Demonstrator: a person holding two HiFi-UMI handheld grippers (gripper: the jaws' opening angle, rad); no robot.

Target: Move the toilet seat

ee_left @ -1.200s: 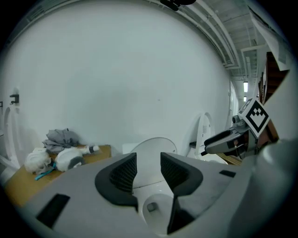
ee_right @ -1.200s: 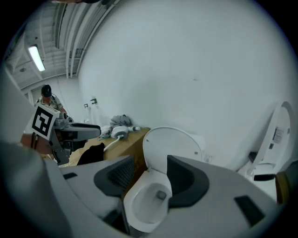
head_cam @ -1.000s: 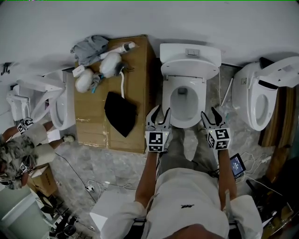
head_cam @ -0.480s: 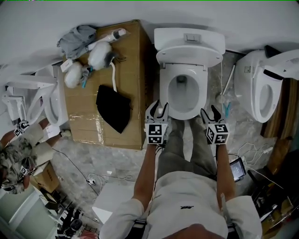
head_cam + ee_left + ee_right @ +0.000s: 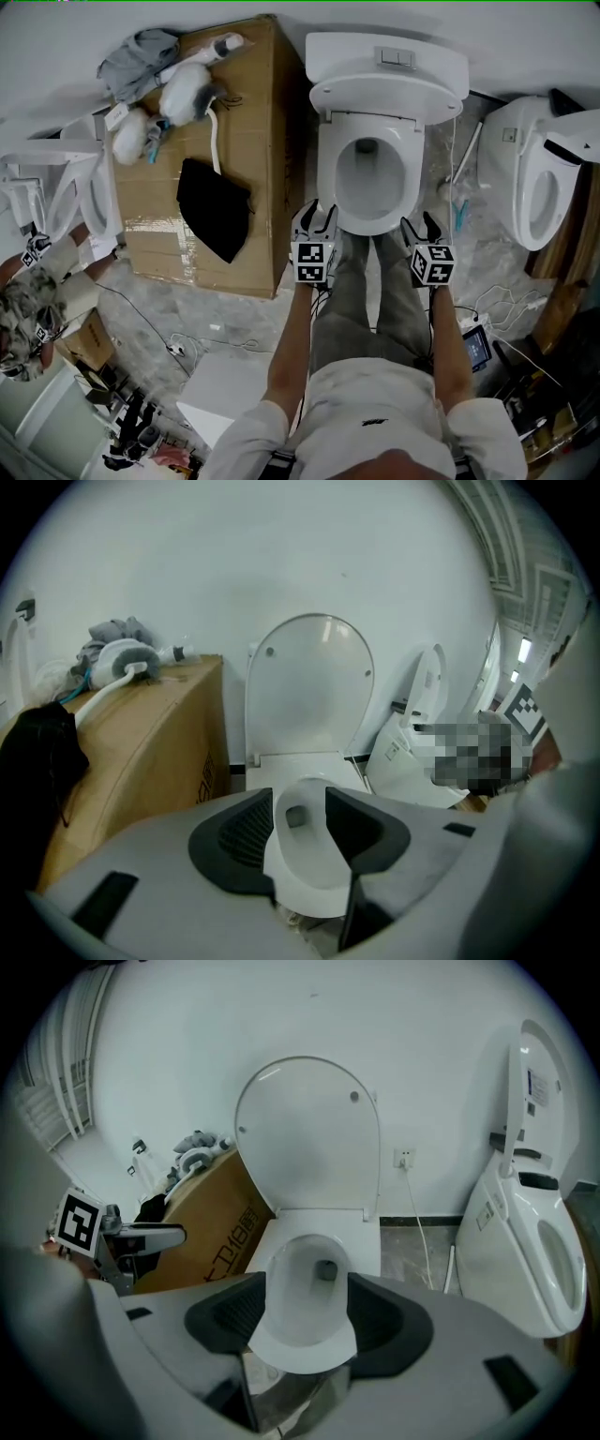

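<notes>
A white toilet (image 5: 372,183) stands against the wall with its bowl open. Its seat and lid (image 5: 386,97) are raised against the tank; they also show upright in the left gripper view (image 5: 309,686) and the right gripper view (image 5: 307,1133). My left gripper (image 5: 317,214) hovers at the bowl's front left rim, its jaws drawn close together, nothing between them (image 5: 300,808). My right gripper (image 5: 420,225) hovers at the front right rim. Its jaws have just been opening and stand apart, nothing between them (image 5: 307,1297). Neither gripper touches the toilet.
A cardboard box (image 5: 253,141) stands left of the toilet, with a black cloth (image 5: 214,206), a grey cloth and white items on it. Another toilet (image 5: 525,178) stands at the right and one at the left (image 5: 75,202). A person (image 5: 28,309) crouches far left. A tablet (image 5: 473,349) and cables lie on the floor.
Both grippers have sunk toward the bowl's front rim and now flank it. The right jaws stand wider than before. The lid and seat have stayed up.
</notes>
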